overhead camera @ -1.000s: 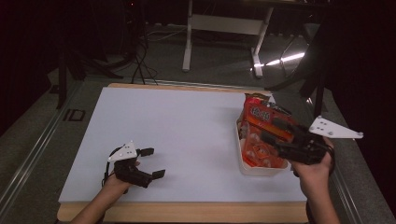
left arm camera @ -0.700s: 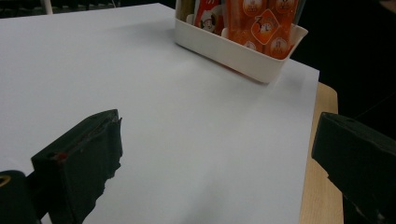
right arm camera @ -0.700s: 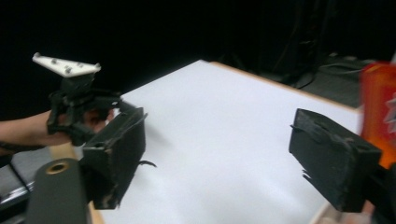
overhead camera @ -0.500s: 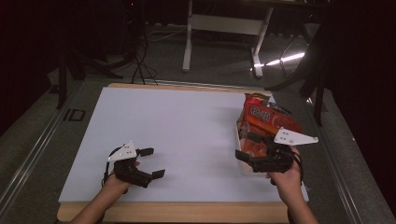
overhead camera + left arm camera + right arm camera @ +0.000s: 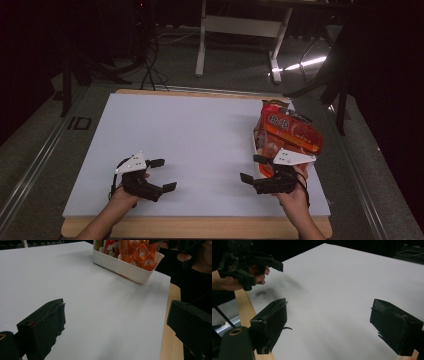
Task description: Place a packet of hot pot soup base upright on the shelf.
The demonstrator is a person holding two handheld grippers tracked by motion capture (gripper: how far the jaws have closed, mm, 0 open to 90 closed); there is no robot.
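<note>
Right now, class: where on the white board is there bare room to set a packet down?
The board is bare from its left edge across to the tray, and between both tools. It is crowded only at the right edge, where snack packets fill the tray.

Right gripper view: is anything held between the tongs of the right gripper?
No. The right gripper has its tongs spread wide apart, with only the bare white board showing between them.

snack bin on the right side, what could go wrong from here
The white bin sits close to the board's right edge, so a nudge might push it off. The red snack bag stands tall and leaning above the rim; it could topple out. The right claw, open and empty beside the bin, might bump it.
</note>
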